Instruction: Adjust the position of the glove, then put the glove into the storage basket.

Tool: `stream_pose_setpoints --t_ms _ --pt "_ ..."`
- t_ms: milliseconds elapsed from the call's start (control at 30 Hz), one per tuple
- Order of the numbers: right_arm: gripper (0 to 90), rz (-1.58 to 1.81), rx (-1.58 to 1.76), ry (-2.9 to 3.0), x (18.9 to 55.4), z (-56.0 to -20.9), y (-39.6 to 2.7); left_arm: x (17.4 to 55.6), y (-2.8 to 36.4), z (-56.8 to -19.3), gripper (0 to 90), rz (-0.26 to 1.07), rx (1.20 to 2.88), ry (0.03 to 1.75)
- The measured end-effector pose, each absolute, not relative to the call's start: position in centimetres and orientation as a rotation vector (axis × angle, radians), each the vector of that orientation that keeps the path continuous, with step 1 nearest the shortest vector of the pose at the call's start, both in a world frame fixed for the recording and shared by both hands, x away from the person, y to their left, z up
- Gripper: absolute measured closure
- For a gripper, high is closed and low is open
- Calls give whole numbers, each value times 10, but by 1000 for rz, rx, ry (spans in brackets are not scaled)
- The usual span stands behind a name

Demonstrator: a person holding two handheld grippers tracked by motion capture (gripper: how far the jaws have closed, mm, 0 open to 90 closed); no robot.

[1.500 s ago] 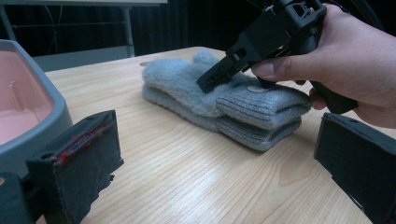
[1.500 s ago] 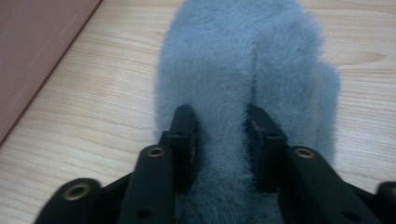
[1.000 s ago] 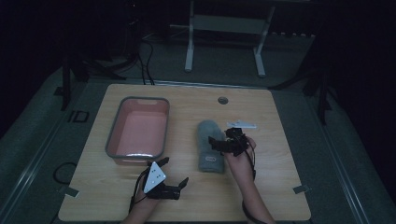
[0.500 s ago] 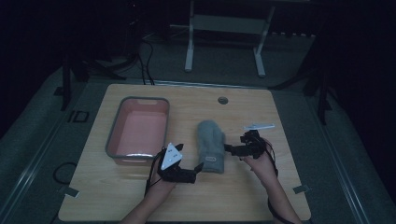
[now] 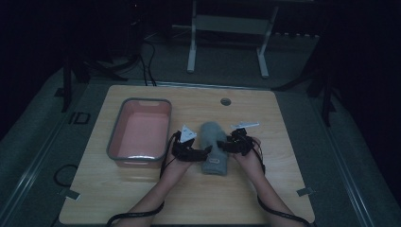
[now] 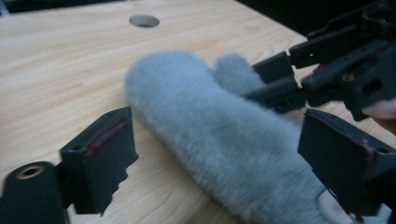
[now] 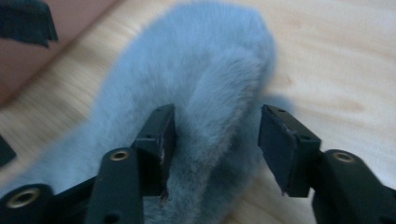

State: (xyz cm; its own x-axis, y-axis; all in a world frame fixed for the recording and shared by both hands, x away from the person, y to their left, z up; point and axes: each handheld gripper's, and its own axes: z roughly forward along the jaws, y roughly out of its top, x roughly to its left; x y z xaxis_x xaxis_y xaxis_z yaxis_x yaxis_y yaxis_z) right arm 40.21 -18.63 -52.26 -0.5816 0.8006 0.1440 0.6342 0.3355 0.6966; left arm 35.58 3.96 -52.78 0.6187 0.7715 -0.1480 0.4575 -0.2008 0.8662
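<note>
Fuzzy grey mitten lying flat on pale wood-grain table, rounded tip pointing away from the person, small pale label near its cuff. Soft, plush nap, thumb lobe bulging on its right side.

Left gripper just beside the mitten's left edge, near the cuff. Jaws spread wide: seen from its own camera, blocky matte-black pads with red-streaked edges straddling the mitten, one pad over bare wood, the other at the cuff end, neither clearly pressing the fur.

Right gripper against the mitten's right side, at the thumb. Jaws parted around the thumb lobe; one pad sunk into the fur, the other just clear of it over the table. Not closed on it.

Beyond the left gripper, on its outer side, a rectangular pink tub with grey rim, smooth-walled. Past both grippers, a round hole in the tabletop.
</note>
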Motion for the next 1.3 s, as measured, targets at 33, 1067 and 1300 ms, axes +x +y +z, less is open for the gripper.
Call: stream_pose_setpoints --t_ms 33,1067,1300 --pt "427 1081 1300 2375 402 -523 -186 356 40 -528 140 394 1845 987" --pt "650 1138 1399 2533 411 -547 -203 407 16 -559 289 57 2042 1013" --pt "746 1126 1371 2506 407 -546 -202 407 14 -557 668 -14 2022 956"
